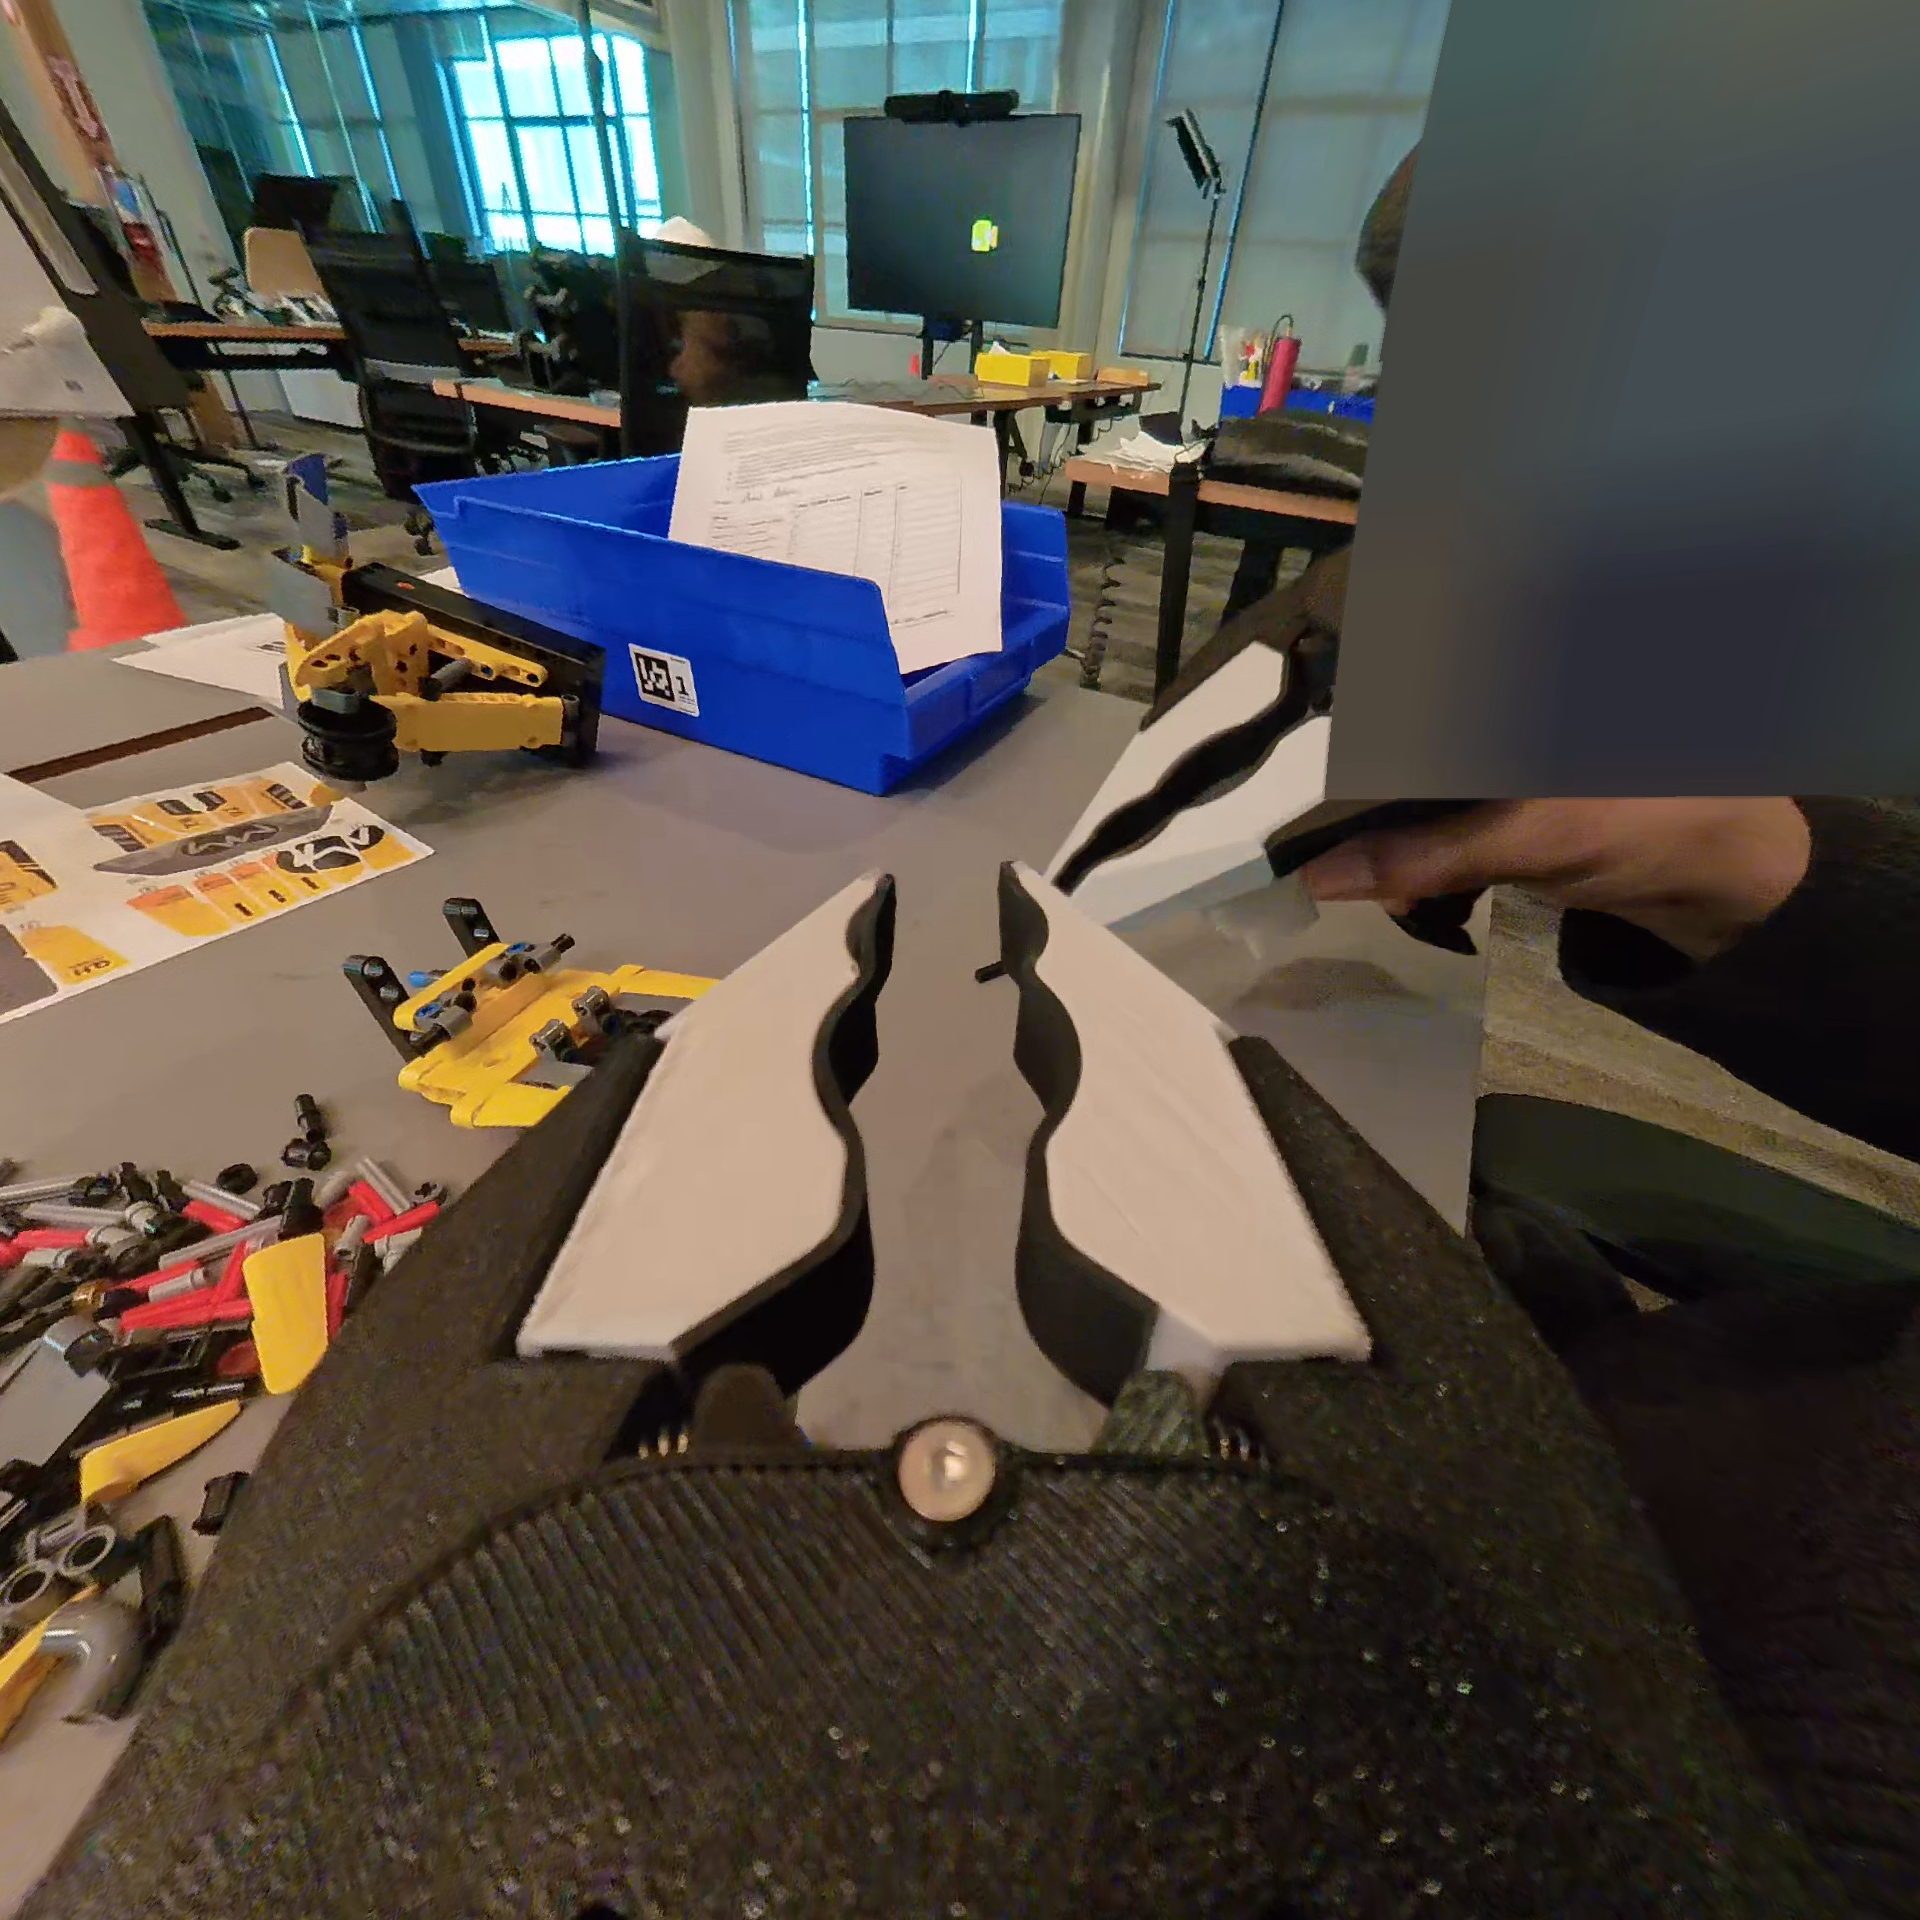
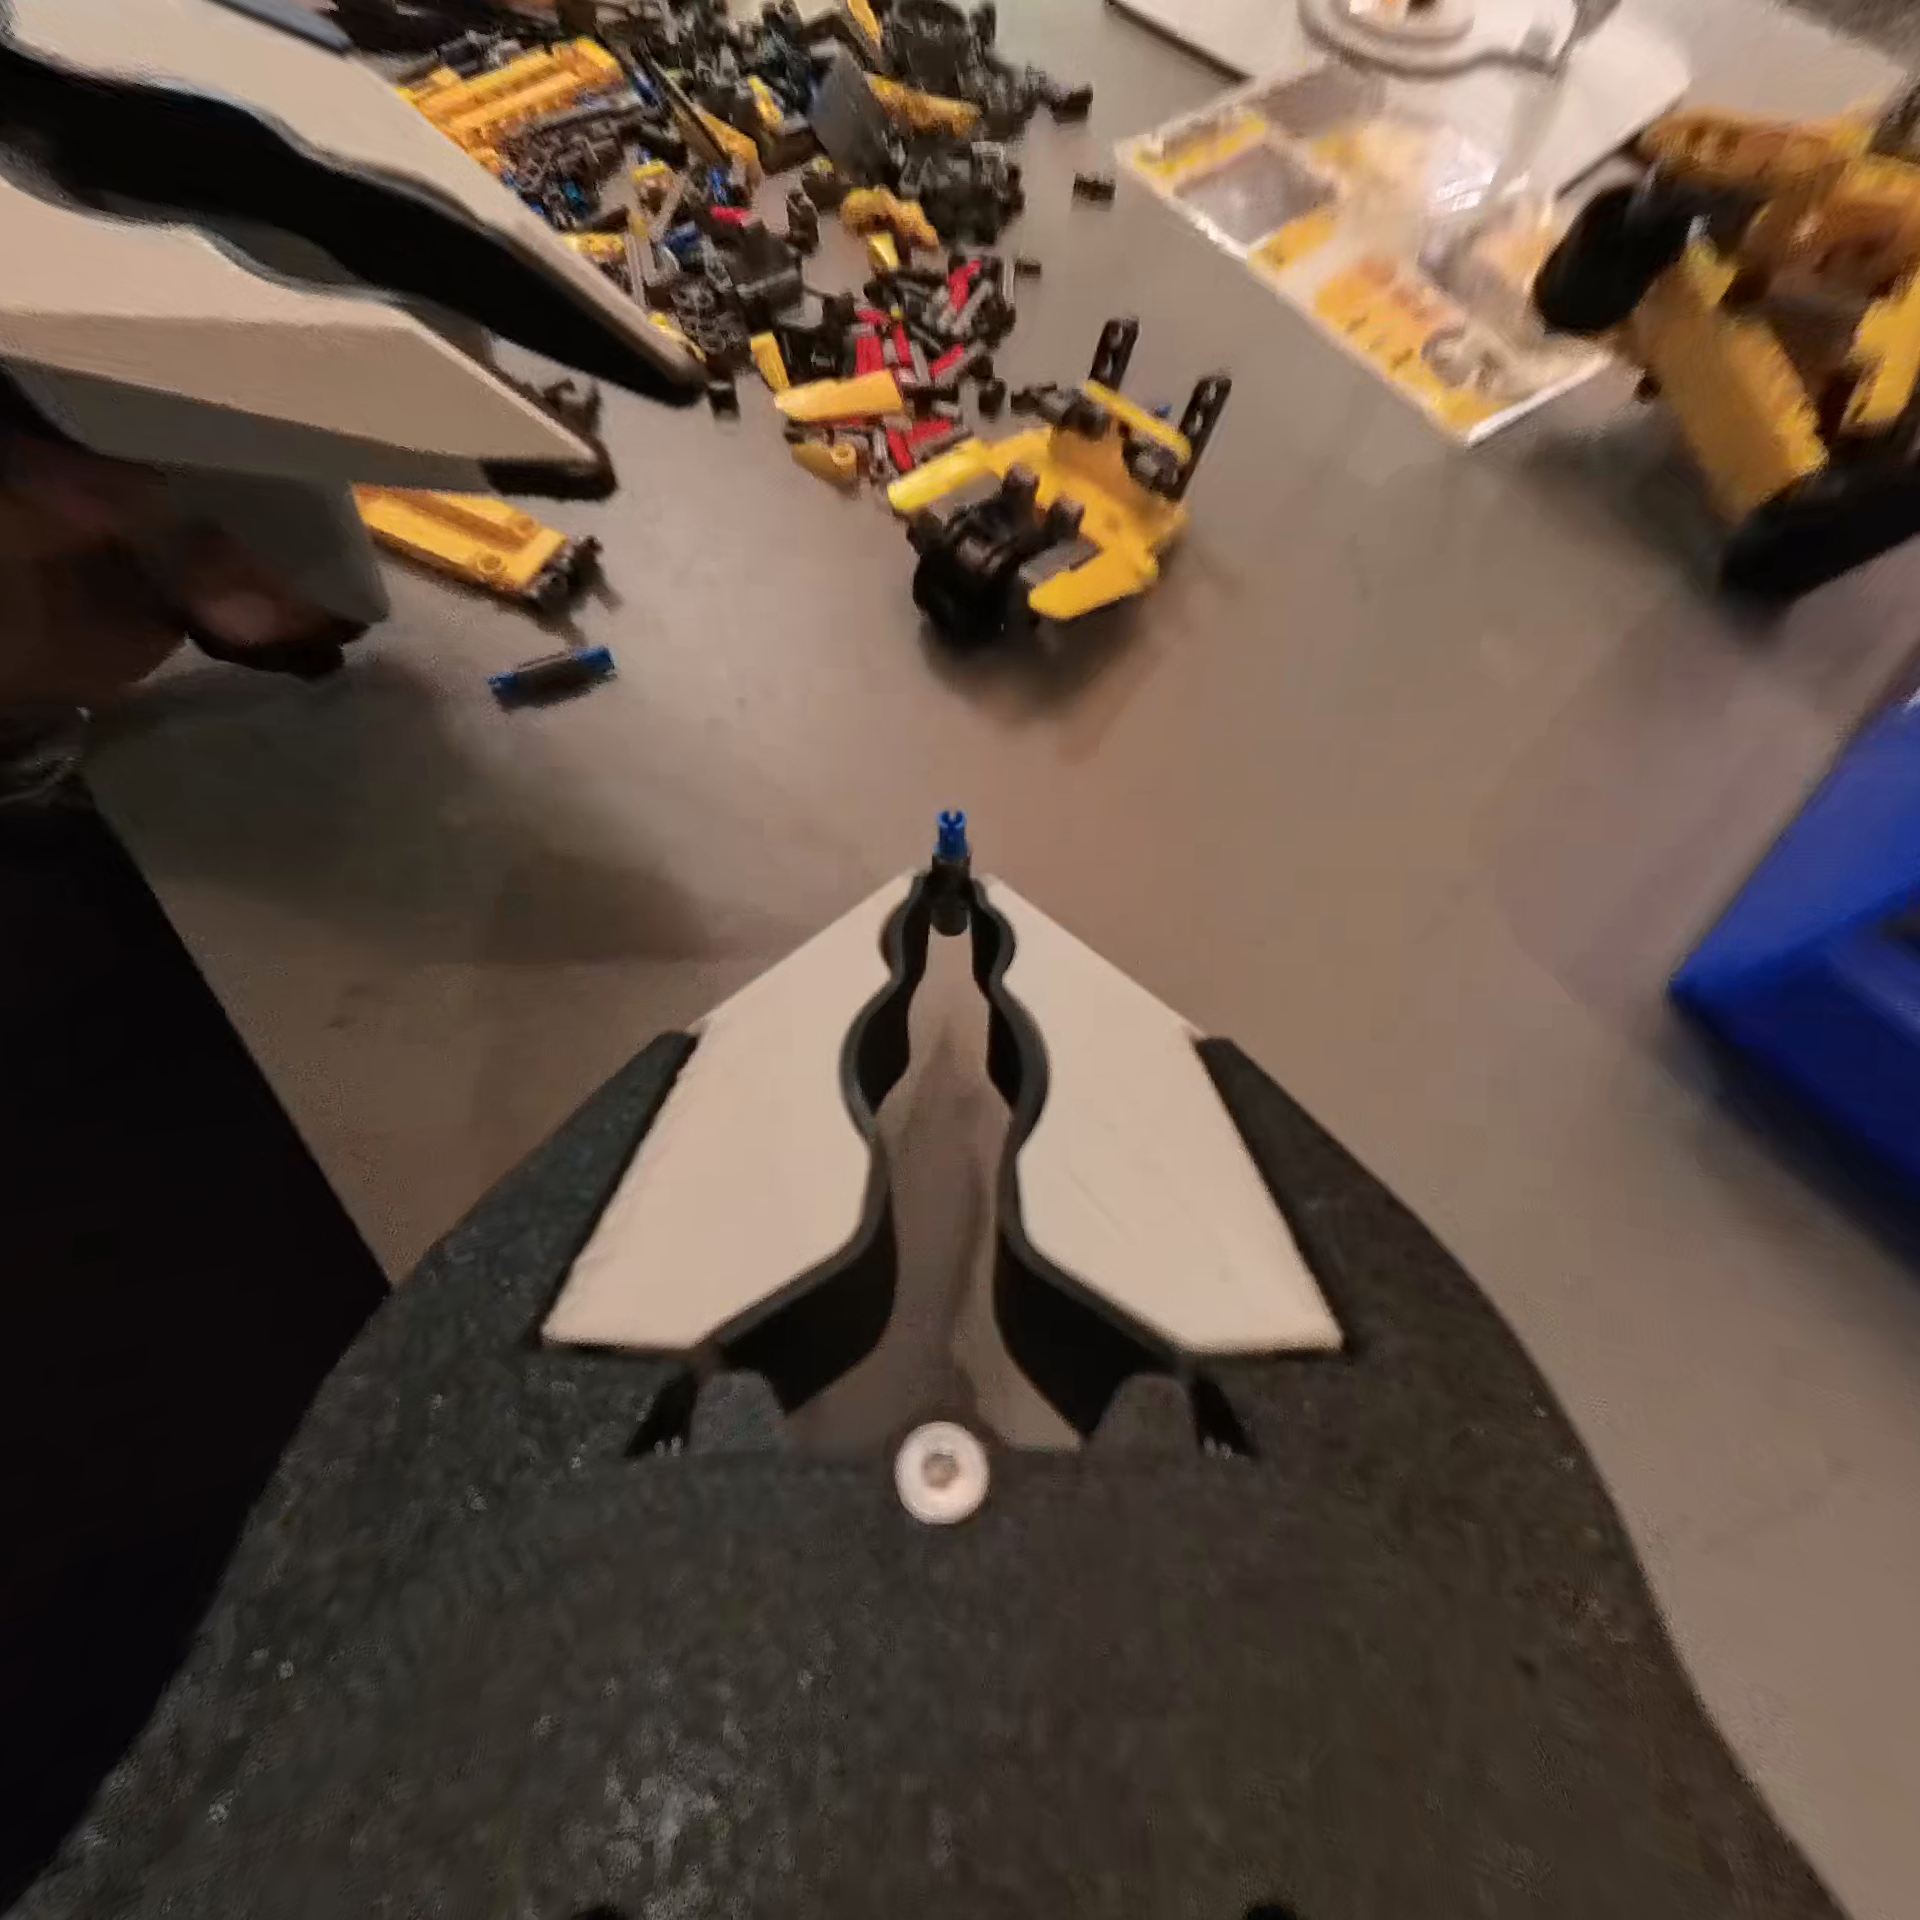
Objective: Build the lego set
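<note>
Right wrist view: right gripper [image 2: 948, 883] fingers closed on one small black-and-blue pin [image 2: 950, 871], held at the tips above the grey table [image 2: 1351, 831]; blue end points forward, clear of the surface; one loose blue pin [image 2: 553, 673] lies on the table to the left; one small yellow-and-black sub-assembly [image 2: 1049, 499] ahead, beside one heap of loose parts [image 2: 831, 208]; one larger yellow model [image 2: 1766, 343] at right, blurred; one sticker sheet [image 2: 1371, 239] near it.

Left wrist view: left gripper [image 1: 945, 894] fingers apart, nothing between them, above the table; one blue bin [image 1: 748, 623] beyond holds one printed sheet [image 1: 862, 509]; one person's hand [image 1: 1538, 873] grips the other tool.
</note>
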The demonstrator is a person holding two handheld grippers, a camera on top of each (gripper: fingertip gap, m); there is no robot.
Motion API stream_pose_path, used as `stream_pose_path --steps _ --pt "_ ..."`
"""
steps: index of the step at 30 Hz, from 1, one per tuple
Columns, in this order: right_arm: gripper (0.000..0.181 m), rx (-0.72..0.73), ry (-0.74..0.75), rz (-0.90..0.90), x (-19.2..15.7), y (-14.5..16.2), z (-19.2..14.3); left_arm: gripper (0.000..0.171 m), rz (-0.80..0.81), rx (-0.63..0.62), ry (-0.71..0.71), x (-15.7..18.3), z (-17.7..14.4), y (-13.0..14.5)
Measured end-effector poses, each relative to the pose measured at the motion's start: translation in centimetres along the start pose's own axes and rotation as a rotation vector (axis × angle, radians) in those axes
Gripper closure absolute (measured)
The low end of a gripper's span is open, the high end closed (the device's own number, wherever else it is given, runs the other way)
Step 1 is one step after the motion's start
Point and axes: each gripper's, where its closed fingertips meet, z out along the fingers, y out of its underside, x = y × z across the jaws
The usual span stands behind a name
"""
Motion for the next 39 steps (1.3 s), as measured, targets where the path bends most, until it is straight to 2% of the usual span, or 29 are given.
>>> stream_pose_path --steps 4,11,17,26,29,32,35,39 --pt "0.174 -0.045 0.008 0.059 -0.4 1.8 0.5 0.15 0.014 -0.02 -0.005 0.0 0.2 0.4" --pt "0.174 -0.088 0.028 0.059 -0.6 3.8 1.3 0.148 0.001 -0.027 0.002 0.0 0.2 0.6" --pt "0.173 -0.085 0.032 0.049 -0.5 3.9 1.3 0.148 0.004 -0.027 -0.002 -0.1 0.2 0.6" --pt "0.163 -0.104 0.032 0.044 -0.5 4.2 1.2 0.148 0.011 -0.021 -0.016 -0.4 0.1 0.4" --pt "0.158 -0.08 0.035 0.06 -0.2 4.0 0.5 0.148 0.018 -0.03 -0.09 -2.3 -1.0 0.1" --pt "0.155 0.004 0.055 0.086 0.5 2.8 -0.8 0.15 -0.011 -0.04 -0.21 -6.2 -4.0 -0.8" --pt "0.155 0.104 0.062 0.104 1.0 1.3 -2.0 0.161 -0.064 -0.113 -0.181 -7.7 -6.6 -0.4" --pt "0.155 0.212 0.036 0.106 0.3 -0.7 -2.9 0.16 -0.075 -0.406 0.001 -5.0 -7.8 4.4"
